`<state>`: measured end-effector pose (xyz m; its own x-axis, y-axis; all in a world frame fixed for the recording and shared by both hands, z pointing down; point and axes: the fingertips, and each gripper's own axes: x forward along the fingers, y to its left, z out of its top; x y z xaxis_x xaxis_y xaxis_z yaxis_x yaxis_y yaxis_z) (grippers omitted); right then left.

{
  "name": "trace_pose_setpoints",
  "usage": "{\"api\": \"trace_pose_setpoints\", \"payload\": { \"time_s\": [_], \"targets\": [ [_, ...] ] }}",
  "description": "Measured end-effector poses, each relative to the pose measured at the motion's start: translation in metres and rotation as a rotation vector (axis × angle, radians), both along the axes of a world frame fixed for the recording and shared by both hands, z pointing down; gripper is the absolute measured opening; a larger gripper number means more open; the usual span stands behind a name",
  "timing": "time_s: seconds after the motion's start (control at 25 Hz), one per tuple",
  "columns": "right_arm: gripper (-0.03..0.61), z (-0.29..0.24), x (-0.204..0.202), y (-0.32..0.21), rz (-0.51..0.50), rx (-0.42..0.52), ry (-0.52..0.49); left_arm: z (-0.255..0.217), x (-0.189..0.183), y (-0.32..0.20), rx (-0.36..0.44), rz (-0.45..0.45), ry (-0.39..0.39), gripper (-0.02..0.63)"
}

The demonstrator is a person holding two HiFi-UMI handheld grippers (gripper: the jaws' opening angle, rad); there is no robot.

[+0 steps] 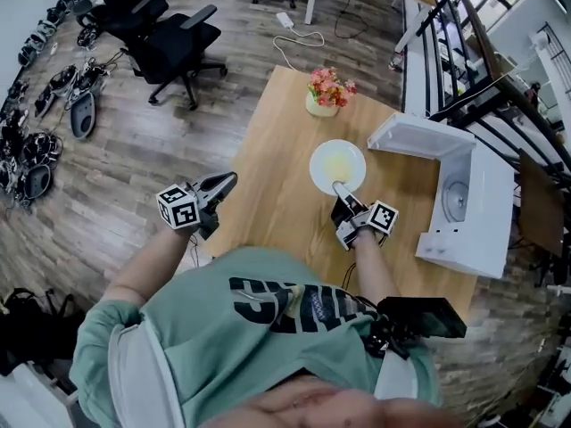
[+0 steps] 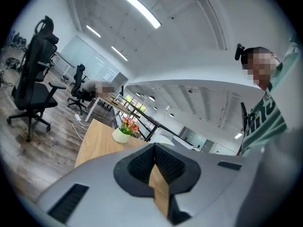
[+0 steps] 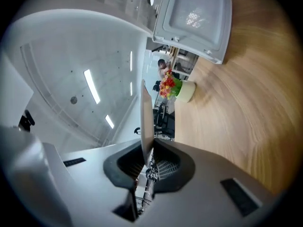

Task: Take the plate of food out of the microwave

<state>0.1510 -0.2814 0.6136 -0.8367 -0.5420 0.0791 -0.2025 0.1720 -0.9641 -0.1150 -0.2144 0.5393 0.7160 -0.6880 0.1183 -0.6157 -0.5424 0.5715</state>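
A white plate [image 1: 337,164] with pale yellow food rests on the wooden table [image 1: 277,203], out in front of the white microwave [image 1: 473,217]. My right gripper [image 1: 340,189] is shut on the plate's near rim. In the right gripper view the rim [image 3: 147,122] runs edge-on between the pads of my right gripper [image 3: 147,156]. The microwave door [image 1: 406,136] stands swung open toward the plate, and the glass turntable [image 1: 455,200] inside is bare. My left gripper [image 1: 220,184] hangs at the table's left edge with its jaws together and nothing in them; in its own view my left gripper [image 2: 154,170] faces along the table.
A white pot of pink and red flowers [image 1: 326,92] stands at the table's far end, also seen as the flower pot [image 3: 182,90] and flower pot [image 2: 124,131]. Black office chairs [image 1: 169,43] stand on the wood floor to the far left. A black device [image 1: 428,315] lies near the table's front right.
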Motion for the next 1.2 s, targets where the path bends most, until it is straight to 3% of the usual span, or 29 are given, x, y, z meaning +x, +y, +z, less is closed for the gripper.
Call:
{"api": "trace_pose_setpoints", "payload": {
  "time_s": [0.16, 0.36, 0.52, 0.8, 1.2],
  "targets": [
    [0.041, 0.018, -0.014, 0.014, -0.114, -0.045, 0.031, -0.004, 0.025, 0.006, -0.019, -0.012, 0.01, 0.005],
    [0.041, 0.047, -0.025, 0.013, -0.137, -0.135, 0.086, 0.005, 0.028, 0.001, -0.019, 0.038, 0.013, 0.005],
    [0.041, 0.057, -0.041, 0.004, -0.159, -0.122, 0.086, 0.024, 0.028, 0.001, -0.028, 0.098, -0.009, 0.005],
    [0.042, 0.078, -0.056, -0.007, -0.184, -0.198, 0.118, 0.031, 0.033, 0.001, -0.031, 0.156, 0.001, 0.005],
    [0.043, 0.131, -0.077, -0.026, -0.293, -0.274, 0.239, 0.057, 0.012, -0.004, -0.097, 0.117, -0.014, 0.005]
  ]
}}
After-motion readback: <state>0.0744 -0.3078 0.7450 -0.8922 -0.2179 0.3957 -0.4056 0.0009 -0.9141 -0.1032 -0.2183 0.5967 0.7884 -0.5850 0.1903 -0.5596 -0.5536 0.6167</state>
